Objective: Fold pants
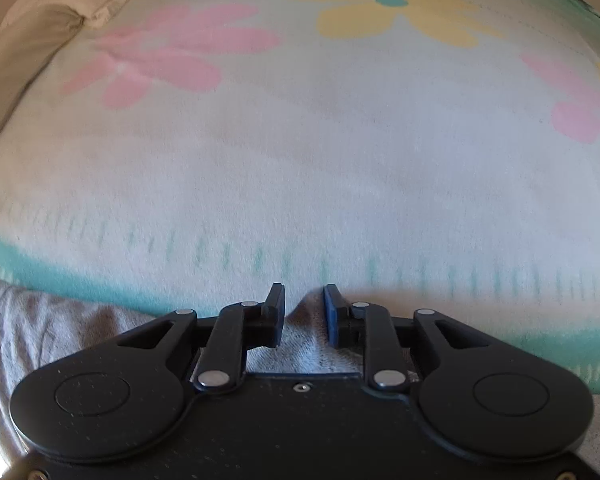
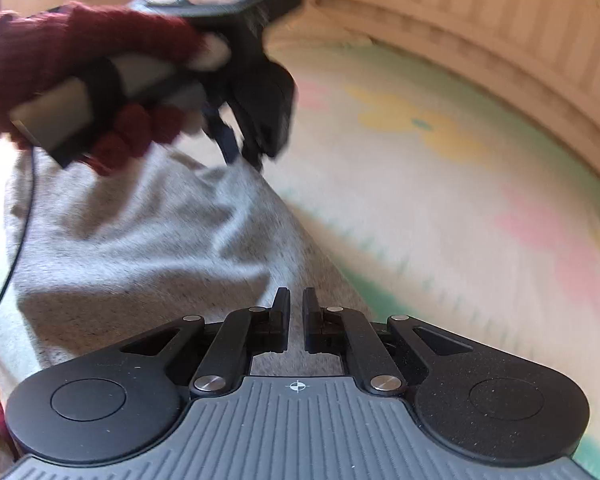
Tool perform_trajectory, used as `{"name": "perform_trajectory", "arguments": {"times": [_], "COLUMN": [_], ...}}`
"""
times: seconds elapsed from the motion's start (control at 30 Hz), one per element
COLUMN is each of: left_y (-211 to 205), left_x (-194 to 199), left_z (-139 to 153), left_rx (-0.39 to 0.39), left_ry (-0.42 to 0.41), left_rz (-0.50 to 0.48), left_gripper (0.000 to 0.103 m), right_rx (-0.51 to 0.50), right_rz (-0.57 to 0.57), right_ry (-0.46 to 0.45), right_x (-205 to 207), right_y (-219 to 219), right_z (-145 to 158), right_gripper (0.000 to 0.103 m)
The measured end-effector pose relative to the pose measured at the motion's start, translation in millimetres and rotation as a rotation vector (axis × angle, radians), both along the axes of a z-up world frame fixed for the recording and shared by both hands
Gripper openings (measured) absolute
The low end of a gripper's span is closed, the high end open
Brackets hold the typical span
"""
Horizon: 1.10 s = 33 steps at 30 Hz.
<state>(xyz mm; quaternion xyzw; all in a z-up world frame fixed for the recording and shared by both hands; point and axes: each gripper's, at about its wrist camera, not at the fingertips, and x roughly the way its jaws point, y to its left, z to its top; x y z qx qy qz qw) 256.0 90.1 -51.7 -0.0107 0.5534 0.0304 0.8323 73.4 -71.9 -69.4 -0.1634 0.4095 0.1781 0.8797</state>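
Observation:
The grey pants [image 2: 140, 240] lie on a flowered blanket [image 2: 440, 200]. My left gripper [image 1: 304, 300] is shut on a peak of the grey pants fabric [image 1: 306, 332], pinched between its pads at the blanket's green border. In the right wrist view the left gripper [image 2: 244, 164] shows at upper left, held by a red-gloved hand [image 2: 60, 52], lifting a corner of the pants. My right gripper [image 2: 296, 304] has its jaws nearly together with a narrow gap, over the near edge of the pants; whether fabric sits between the pads is hidden.
The blanket [image 1: 300, 152] has pink and yellow flowers and a green border. A beige pillow or bedding [image 1: 40, 12] lies at far left. A slatted wooden wall [image 2: 500, 32] runs behind the bed. A thin black cable [image 2: 20, 240] hangs at left.

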Motion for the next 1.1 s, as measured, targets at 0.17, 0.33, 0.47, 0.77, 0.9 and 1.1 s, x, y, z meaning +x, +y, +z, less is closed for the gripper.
{"name": "perform_trajectory", "arguments": {"times": [0.17, 0.33, 0.47, 0.77, 0.9, 1.1], "left_y": [5, -16, -48, -90, -95, -94], "left_x": [-1, -24, -59, -152, -174, -183], "left_z": [17, 21, 16, -18, -14, -11], "left_rx": [0.044, 0.071, 0.061, 0.038, 0.045, -0.061], "left_ry": [-0.079, -0.092, -0.082, 0.090, 0.080, 0.154], "left_rz": [0.059, -0.053, -0.242, -0.498, -0.536, -0.520], "left_gripper": [0.038, 0.039, 0.041, 0.044, 0.044, 0.045], "right_rx": [0.067, 0.053, 0.161, 0.221, 0.220, 0.308], "right_rz": [-0.244, -0.449, -0.592, -0.795, -0.992, -1.176], "right_ry": [0.124, 0.150, 0.181, 0.188, 0.189, 0.258], "right_x": [36, 45, 37, -38, -82, -124], "right_y": [-46, -92, -139, -245, -303, -360], "right_z": [-18, -15, -4, 47, 40, 24], "right_gripper": [0.007, 0.013, 0.013, 0.020, 0.022, 0.022]}}
